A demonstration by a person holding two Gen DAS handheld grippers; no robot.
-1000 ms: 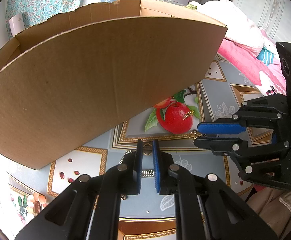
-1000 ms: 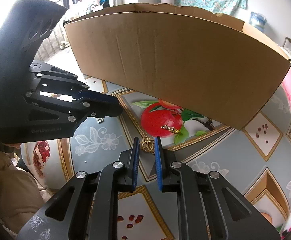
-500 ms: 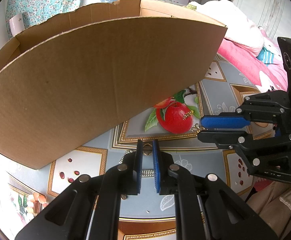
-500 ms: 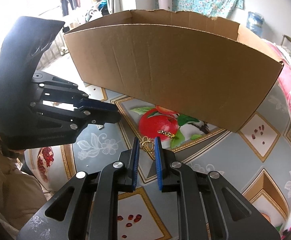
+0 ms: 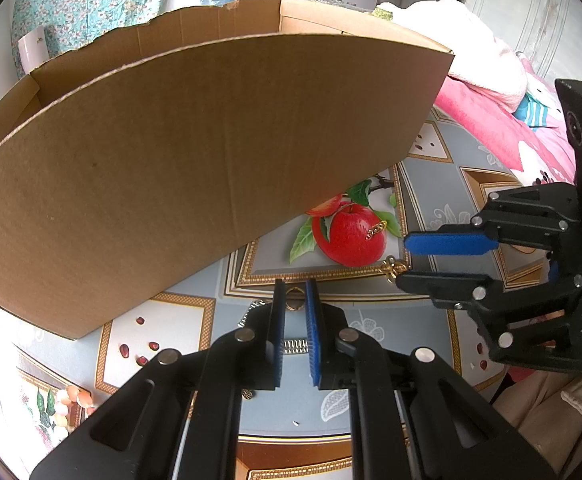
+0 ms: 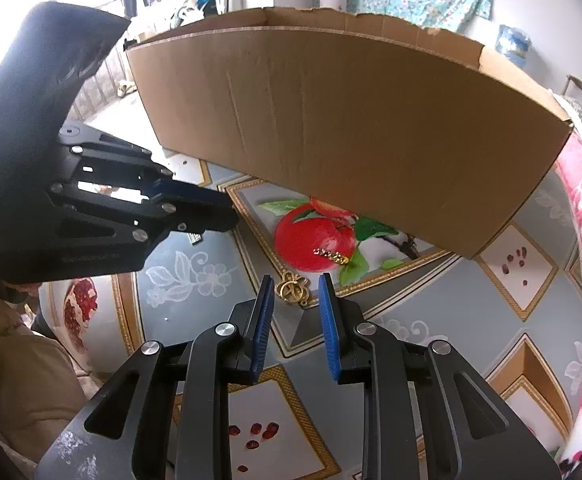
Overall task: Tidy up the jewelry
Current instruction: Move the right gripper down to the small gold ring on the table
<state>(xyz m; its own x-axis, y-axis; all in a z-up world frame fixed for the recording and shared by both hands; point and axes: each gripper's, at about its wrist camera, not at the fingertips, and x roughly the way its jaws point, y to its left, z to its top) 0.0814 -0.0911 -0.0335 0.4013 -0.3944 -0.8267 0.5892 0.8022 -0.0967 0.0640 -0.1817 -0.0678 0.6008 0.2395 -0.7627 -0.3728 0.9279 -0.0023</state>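
Nearest us, our right gripper (image 6: 293, 294) has just been opening its jaws; they stand parted with nothing gripped, the gold knot ornament (image 6: 292, 289) lying on the patterned cloth (image 6: 411, 292) between the tips. Our left gripper (image 5: 294, 300) is nearly shut, holding nothing, a gold ring (image 5: 293, 303) just beyond its tips. Farther off, a short gold chain (image 6: 332, 255) rests on the printed apple (image 6: 311, 246), before the cardboard box (image 6: 351, 120).

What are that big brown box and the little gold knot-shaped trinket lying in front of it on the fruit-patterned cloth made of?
The big brown box looks like plain corrugated cardboard: matte, with faint fluting lines and a torn top edge. The gold knot-shaped trinket looks like polished metal, since it glints yellow; whether gold, brass or plated, I cannot tell. The fruit-patterned cloth has a soft sheen, likely printed plastic or oilcloth.
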